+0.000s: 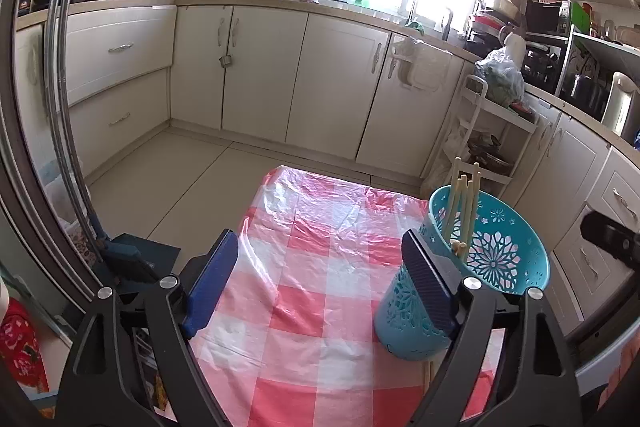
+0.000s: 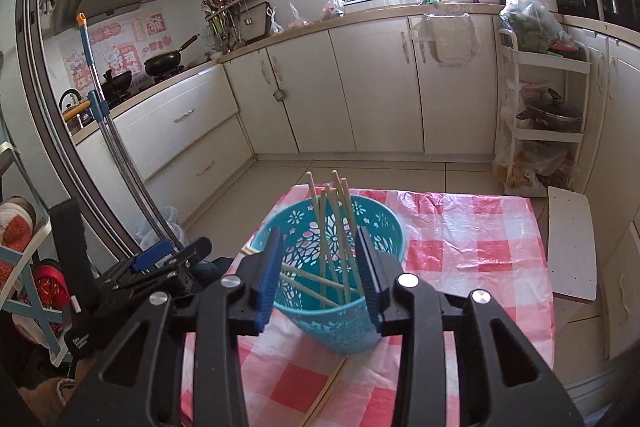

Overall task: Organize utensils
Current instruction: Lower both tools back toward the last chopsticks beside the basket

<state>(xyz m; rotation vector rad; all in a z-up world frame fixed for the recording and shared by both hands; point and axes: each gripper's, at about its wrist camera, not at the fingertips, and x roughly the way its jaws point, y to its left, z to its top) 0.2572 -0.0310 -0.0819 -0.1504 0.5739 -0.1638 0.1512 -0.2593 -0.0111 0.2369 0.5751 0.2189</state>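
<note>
A teal perforated plastic utensil holder [image 1: 476, 267] stands on the red-and-white checked tablecloth [image 1: 304, 287]; it also shows in the right wrist view [image 2: 332, 275]. Several wooden chopsticks [image 2: 334, 227] stand and lean inside it; they also show in the left wrist view [image 1: 464, 211]. More chopsticks [image 2: 326, 391] lie on the cloth in front of the holder. My left gripper [image 1: 320, 279] is open and empty, left of the holder. My right gripper [image 2: 320, 267] is open, its jaws on either side of the holder's near rim, holding nothing.
Cream kitchen cabinets [image 1: 260, 75] run along the back and right. A white tiered cart [image 2: 540, 123] stands at the right. A mop [image 2: 116, 131] leans at the left. A white board [image 2: 570, 243] lies beside the table's right edge. My left gripper's body shows in the right wrist view [image 2: 160, 267].
</note>
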